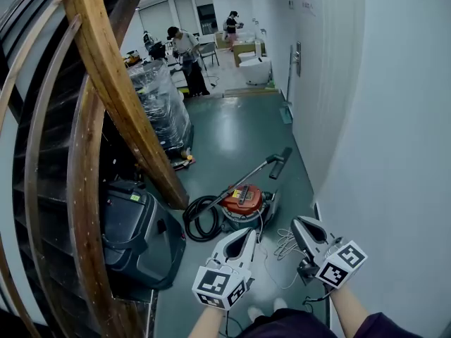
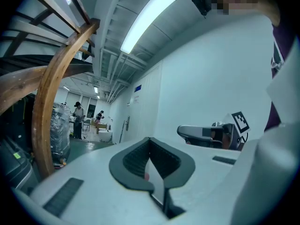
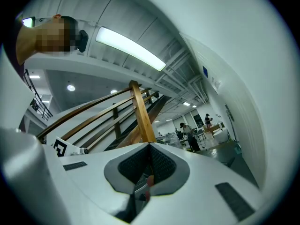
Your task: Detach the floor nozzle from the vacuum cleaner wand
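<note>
Standing over the vacuum cleaner, which lay on the green floor at lower centre of the head view, between a timber stair rail and the white wall. Its wand ran up and right from the red canister to a dark end piece, probably the floor nozzle, too small to be sure. Left tongs and right tongs were both clenched on nothing, low in frame, well apart from the wand. Step in hand looked like the approach; nozzle not yet off. Next move would call for opening both tongs, one steadying the wand, the other taking the nozzle near its joint.
</note>
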The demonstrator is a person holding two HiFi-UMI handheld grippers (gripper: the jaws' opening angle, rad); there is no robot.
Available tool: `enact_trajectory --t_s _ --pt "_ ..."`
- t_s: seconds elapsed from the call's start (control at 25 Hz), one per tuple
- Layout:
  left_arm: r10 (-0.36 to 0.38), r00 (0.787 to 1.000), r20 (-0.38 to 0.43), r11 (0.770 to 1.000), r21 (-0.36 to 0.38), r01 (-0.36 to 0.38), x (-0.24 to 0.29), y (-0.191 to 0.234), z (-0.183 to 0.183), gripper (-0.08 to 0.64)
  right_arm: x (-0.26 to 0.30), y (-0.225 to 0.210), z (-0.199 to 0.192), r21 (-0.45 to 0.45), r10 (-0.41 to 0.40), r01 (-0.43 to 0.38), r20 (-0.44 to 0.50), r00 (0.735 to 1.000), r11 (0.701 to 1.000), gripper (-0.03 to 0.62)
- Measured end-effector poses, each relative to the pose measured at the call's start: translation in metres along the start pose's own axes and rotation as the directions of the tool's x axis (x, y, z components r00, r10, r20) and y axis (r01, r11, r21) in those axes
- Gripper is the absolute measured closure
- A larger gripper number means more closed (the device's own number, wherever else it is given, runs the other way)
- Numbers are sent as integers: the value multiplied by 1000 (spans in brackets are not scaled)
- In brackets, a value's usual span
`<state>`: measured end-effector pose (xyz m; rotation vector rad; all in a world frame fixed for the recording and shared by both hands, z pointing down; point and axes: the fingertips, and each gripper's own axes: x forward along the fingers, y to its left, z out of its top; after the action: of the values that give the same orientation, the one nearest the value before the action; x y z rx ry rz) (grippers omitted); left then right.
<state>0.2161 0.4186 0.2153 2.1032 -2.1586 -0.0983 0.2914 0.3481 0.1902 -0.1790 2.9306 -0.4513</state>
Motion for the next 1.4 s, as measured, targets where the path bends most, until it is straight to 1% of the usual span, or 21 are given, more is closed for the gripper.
enact_trajectory --t_s 0.16,0.32,0.6,0.8,1.16,1.4 --pt "3 1000 -11 1000 -10 -4 -5 9 -9 555 1 0 -9 11 -15 15 0 1000 1000 575" --pt "4 1000 -26 1000 -25 -5 -4 20 -19 555 4 -9 -23 26 -29 30 -15 999 999 575" --pt "-1 999 -53 999 -52 -1 15 48 -33 555 27 -30 -36 35 -62 63 -33 998 997 575" --pt "4 997 -71 998 -67 -9 38 77 -38 555 53 -56 -43 40 -74 76 -46 996 996 575" --pt "13 993 -114 995 -96 -24 97 134 -46 555 119 -118 -46 93 -89 94 -58 994 991 575" --pt "17 991 -135 993 -110 -32 140 161 -44 555 152 -155 -46 120 -88 97 -77 993 988 575"
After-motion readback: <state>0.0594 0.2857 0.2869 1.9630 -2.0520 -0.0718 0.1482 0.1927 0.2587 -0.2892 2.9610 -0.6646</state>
